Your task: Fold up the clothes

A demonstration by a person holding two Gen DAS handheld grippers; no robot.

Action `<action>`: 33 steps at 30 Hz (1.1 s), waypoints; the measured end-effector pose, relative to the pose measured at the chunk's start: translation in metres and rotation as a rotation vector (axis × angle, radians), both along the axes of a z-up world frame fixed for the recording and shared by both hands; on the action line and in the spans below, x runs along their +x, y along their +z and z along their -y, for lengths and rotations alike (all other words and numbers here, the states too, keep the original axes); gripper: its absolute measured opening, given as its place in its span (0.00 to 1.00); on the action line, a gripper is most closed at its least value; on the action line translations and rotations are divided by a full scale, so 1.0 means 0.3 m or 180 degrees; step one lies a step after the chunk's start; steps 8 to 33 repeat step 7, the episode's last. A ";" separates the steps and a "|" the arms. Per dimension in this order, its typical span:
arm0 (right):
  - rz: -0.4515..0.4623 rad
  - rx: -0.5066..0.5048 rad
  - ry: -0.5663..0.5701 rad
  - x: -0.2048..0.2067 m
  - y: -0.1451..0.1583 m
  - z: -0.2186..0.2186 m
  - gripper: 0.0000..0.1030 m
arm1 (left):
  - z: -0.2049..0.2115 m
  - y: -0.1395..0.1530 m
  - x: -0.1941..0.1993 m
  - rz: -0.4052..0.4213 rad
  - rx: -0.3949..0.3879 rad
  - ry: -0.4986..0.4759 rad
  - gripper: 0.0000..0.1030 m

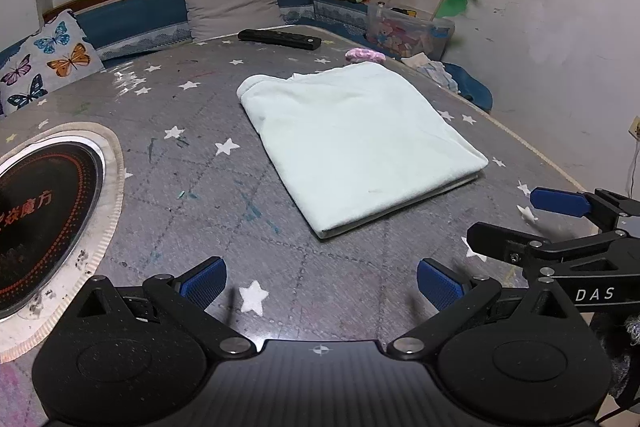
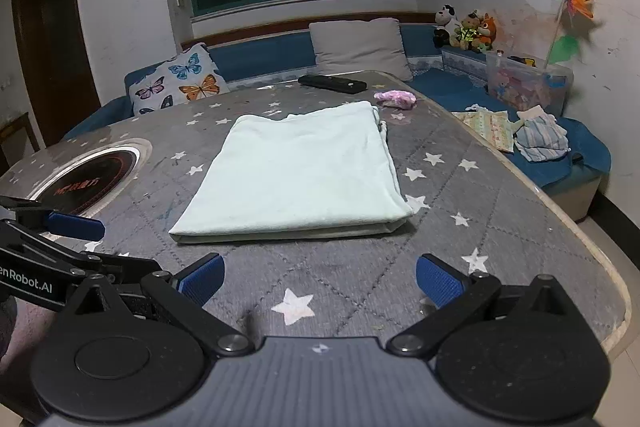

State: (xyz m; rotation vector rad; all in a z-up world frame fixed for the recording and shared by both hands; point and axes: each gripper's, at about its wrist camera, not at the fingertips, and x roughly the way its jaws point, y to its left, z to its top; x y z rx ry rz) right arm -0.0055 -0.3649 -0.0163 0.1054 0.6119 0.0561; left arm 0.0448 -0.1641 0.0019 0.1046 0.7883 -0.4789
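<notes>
A pale mint cloth (image 1: pixel 356 143) (image 2: pixel 296 171) lies folded into a flat rectangle in the middle of the table (image 1: pixel 180 187) (image 2: pixel 480 195), which has a grey quilted cover with white stars. My left gripper (image 1: pixel 322 285) is open above the cover, short of the cloth's near edge, with nothing between its fingers. My right gripper (image 2: pixel 320 283) is also open and empty, just in front of the cloth's near edge. Each gripper shows in the other's view: the right gripper (image 1: pixel 532 223) at the right edge, the left gripper (image 2: pixel 100 245) at the left edge.
A round black cooktop (image 1: pixel 44 211) (image 2: pixel 92 179) is set into the table at the left. A black remote (image 1: pixel 280 39) (image 2: pixel 332 83) and a pink item (image 1: pixel 366 55) (image 2: pixel 396 99) lie beyond the cloth. On the blue bench are cushions, loose clothes (image 2: pixel 540 139) and a toy box (image 2: pixel 528 83).
</notes>
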 end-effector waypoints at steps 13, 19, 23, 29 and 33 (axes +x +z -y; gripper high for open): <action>0.0014 0.0002 -0.0009 -0.001 0.002 -0.004 1.00 | -0.001 0.006 -0.002 0.0009 -0.0046 -0.0046 1.00; 0.0014 0.0002 -0.0009 -0.001 0.002 -0.004 1.00 | -0.001 0.006 -0.002 0.0009 -0.0046 -0.0046 1.00; 0.0014 0.0002 -0.0009 -0.001 0.002 -0.004 1.00 | -0.001 0.006 -0.002 0.0009 -0.0046 -0.0046 1.00; 0.0014 0.0002 -0.0009 -0.001 0.002 -0.004 1.00 | -0.001 0.006 -0.002 0.0009 -0.0046 -0.0046 1.00; 0.0014 0.0002 -0.0009 -0.001 0.002 -0.004 1.00 | -0.001 0.006 -0.002 0.0009 -0.0046 -0.0046 1.00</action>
